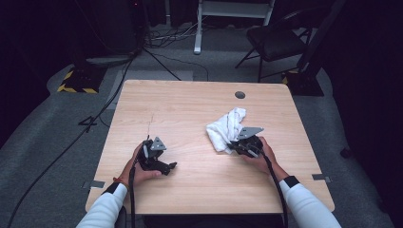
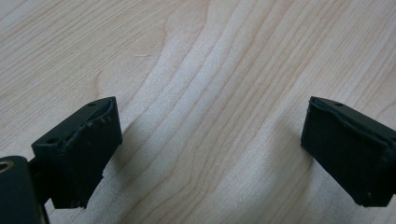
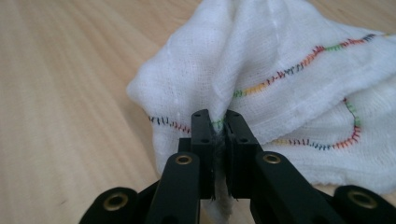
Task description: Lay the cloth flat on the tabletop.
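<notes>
My right hand-held gripper (image 3: 218,122) is pinching a fold of the white cloth (image 3: 280,88) w/ rainbow-stitched hem; jaws pressed together on the fabric. The cloth sits crumpled on the counter (image 1: 199,114), right of centre, just beyond my right hand (image 1: 259,159). My left hand-held gripper (image 2: 210,144) is spread wide over bare wood, well apart from the cloth.

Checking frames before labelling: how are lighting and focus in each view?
High view: the light wooden table is evenly lit, its surroundings nearly black, and the picture is a bit soft. Left gripper view: wood grain is sharp, with soft shadows beside the left gripper's black fingers. Right gripper view: the white cloth with multicoloured stitching is bright yet textured; far table blurs.
</notes>
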Demonstrator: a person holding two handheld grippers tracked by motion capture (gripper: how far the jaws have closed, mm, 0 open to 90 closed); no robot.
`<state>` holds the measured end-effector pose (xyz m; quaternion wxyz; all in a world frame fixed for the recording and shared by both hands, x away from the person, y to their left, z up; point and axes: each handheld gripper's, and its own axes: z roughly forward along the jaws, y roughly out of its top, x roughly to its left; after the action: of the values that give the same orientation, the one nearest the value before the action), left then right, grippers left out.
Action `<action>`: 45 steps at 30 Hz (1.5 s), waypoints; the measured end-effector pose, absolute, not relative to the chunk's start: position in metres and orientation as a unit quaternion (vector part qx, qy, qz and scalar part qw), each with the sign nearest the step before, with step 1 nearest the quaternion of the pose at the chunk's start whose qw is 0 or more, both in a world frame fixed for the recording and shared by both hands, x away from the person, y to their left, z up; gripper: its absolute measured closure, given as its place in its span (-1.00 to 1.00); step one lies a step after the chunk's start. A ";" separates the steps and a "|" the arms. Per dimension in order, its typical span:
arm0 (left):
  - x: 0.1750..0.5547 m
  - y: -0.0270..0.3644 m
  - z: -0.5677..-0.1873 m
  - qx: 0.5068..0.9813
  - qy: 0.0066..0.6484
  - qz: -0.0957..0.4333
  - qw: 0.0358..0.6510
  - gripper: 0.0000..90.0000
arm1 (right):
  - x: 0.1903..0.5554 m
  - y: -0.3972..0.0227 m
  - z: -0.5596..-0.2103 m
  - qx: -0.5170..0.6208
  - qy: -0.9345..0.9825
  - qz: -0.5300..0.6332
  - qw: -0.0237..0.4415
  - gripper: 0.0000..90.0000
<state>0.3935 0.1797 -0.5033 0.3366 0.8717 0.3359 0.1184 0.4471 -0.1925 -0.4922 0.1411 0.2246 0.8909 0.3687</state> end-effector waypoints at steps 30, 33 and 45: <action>0.392 0.125 -0.489 0.886 0.284 0.101 0.353 -0.62 | 0.376 -0.249 -0.466 0.203 0.889 0.390 0.130 0.34; 0.393 0.110 -0.481 0.885 0.266 0.107 0.367 -0.62 | 0.385 -0.261 -0.464 0.228 0.879 0.393 0.146 0.32; 0.403 0.049 -0.450 0.877 0.200 0.113 0.421 -0.61 | 0.434 -0.267 -0.479 0.289 0.867 0.373 0.157 0.30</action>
<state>0.4035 0.0489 -0.4497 0.4215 0.8772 0.2005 0.1126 0.4337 -0.2665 -0.4789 0.1570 0.2894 0.8674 0.3730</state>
